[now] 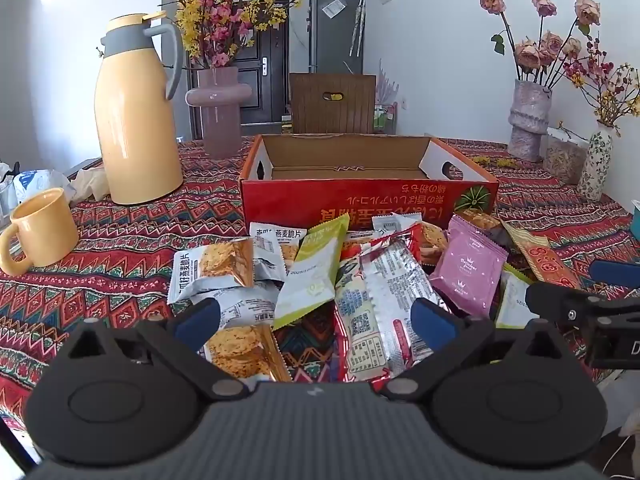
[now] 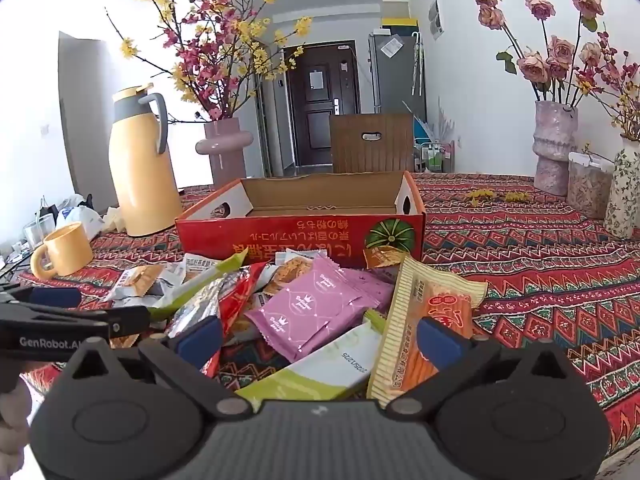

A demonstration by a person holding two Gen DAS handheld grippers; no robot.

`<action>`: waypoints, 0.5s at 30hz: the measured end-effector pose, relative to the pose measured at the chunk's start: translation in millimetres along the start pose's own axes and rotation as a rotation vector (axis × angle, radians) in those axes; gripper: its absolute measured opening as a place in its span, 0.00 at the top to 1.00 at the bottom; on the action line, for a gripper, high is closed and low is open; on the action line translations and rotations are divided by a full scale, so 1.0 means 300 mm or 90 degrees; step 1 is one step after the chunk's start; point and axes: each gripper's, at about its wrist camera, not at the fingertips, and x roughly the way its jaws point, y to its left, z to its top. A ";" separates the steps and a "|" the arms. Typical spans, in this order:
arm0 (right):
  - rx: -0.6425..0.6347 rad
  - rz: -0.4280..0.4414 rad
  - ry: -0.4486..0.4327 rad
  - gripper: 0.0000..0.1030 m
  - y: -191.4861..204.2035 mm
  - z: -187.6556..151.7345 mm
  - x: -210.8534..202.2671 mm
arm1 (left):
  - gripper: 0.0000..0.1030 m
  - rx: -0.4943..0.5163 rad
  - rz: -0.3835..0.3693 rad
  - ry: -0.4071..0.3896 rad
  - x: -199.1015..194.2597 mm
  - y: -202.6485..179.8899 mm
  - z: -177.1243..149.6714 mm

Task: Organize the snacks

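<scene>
A heap of several snack packets [image 1: 344,276] lies on the patterned tablecloth in front of a red cardboard box [image 1: 368,200] whose inside shows bare. My left gripper [image 1: 316,320] hovers open over the near side of the heap, above a silver-and-red packet [image 1: 384,300] and oat crisp packets [image 1: 216,268]. In the right wrist view my right gripper [image 2: 320,338] stands open over a pink packet [image 2: 308,308], a green-and-white packet [image 2: 324,372] and an orange striped packet [image 2: 424,332]. The red box [image 2: 304,236] sits just behind. Neither gripper holds anything.
A yellow thermos jug [image 1: 136,120] and yellow mug [image 1: 40,232] stand at the left. Flower vases [image 1: 528,120] and a food container [image 2: 588,188] line the right side by the wall. A brown chair back [image 1: 332,102] is behind the table. The other gripper [image 2: 60,320] shows at the left edge.
</scene>
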 end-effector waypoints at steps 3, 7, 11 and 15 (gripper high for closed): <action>0.000 0.000 0.001 0.00 -0.001 -0.001 0.001 | 0.00 -0.004 -0.006 0.003 -0.006 0.000 -0.006; 0.001 0.002 0.002 0.00 -0.006 -0.001 0.002 | 0.00 -0.007 -0.007 0.020 0.005 -0.008 -0.007; -0.002 -0.001 0.005 0.00 -0.027 -0.008 0.007 | 0.00 -0.015 -0.012 0.019 0.010 0.007 -0.010; -0.001 0.002 0.007 0.00 -0.037 -0.010 0.006 | 0.00 -0.019 -0.012 0.019 0.009 0.011 -0.009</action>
